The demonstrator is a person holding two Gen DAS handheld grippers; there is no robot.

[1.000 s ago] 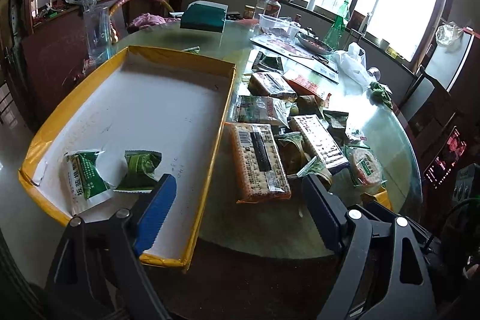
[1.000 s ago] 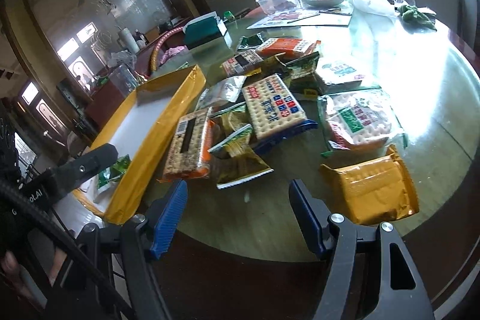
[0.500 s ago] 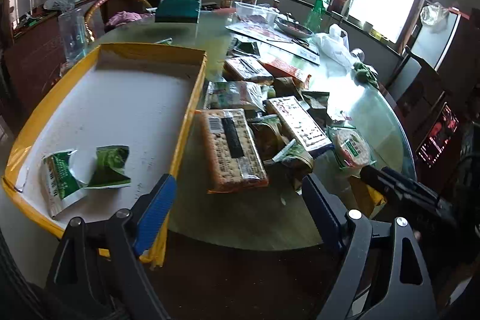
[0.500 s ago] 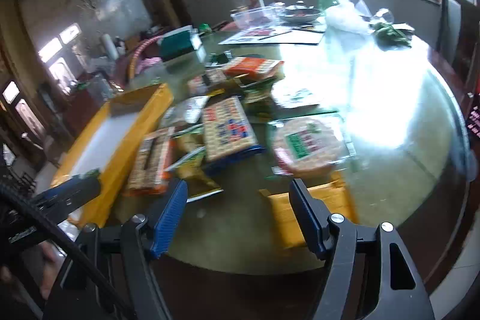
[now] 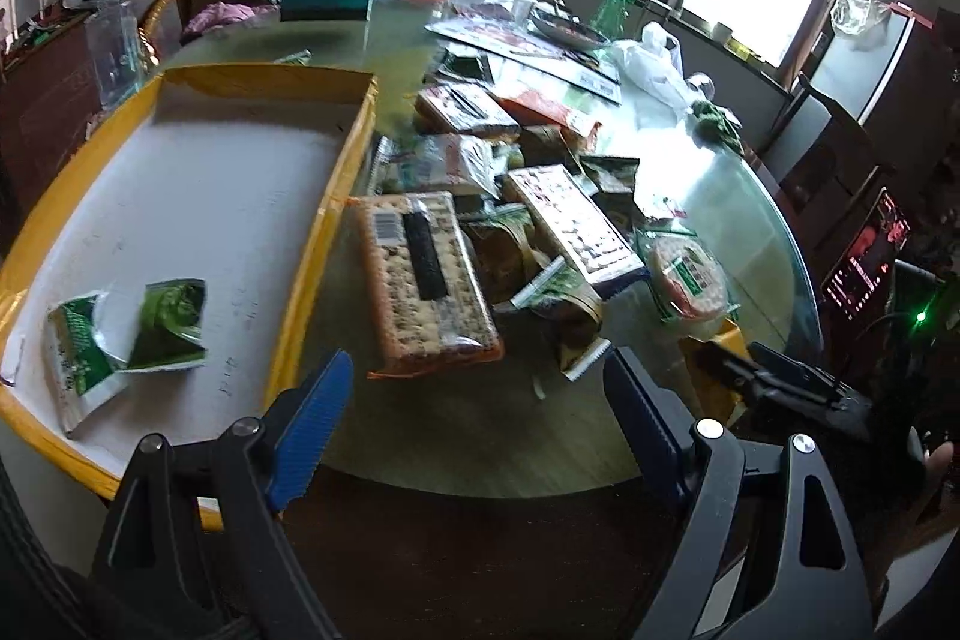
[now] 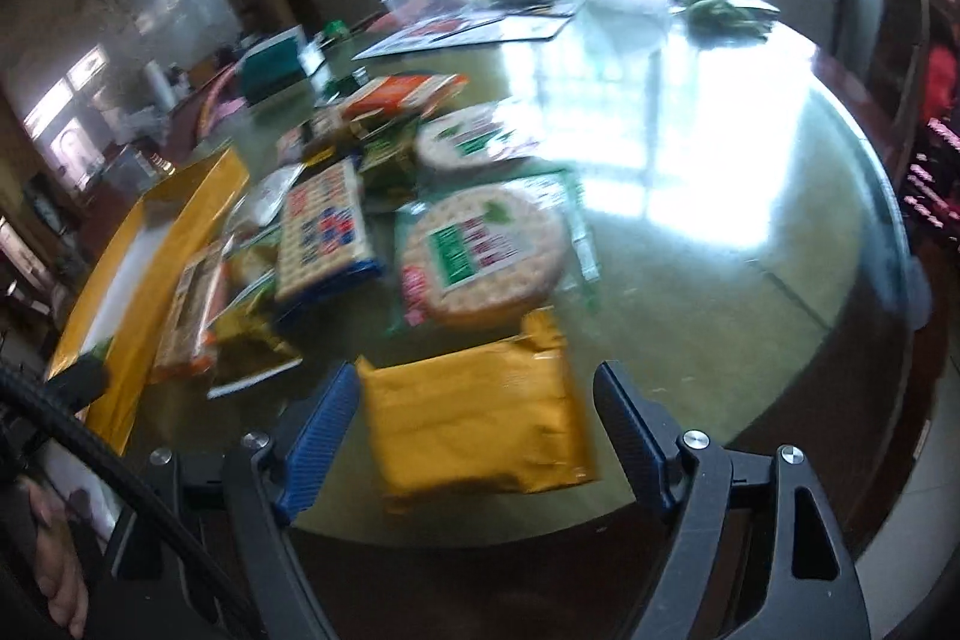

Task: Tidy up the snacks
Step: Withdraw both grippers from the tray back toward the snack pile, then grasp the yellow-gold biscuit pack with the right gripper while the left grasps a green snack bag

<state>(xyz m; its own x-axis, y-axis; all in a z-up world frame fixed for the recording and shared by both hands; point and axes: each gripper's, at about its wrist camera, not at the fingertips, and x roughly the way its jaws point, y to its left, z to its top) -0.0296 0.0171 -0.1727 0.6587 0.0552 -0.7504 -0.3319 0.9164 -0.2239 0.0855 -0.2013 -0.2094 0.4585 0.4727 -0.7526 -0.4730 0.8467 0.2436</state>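
Inside, the yellow-rimmed white cardboard tray (image 5: 198, 196) holds two green snack packets (image 5: 126, 334) at seven o'clock; the left gripper (image 5: 474, 412) gapes empty, while the right gripper (image 6: 474, 424), jaws just widened, straddles a yellow pouch (image 6: 474, 418) without pressing it.

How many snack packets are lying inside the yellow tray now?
2: a white-and-green packet near the tray's front left corner, and a dark green packet just right of it, overlapping. No others show inside.

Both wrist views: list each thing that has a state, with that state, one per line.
Left gripper: open, empty.
Right gripper: open, just widened, fingers astride the yellow packet, not pressing it.
Tray: holds two green packets, otherwise bare.
Cracker pack: flat on the table, beside the tray.
Round cracker pack: flat on the table.
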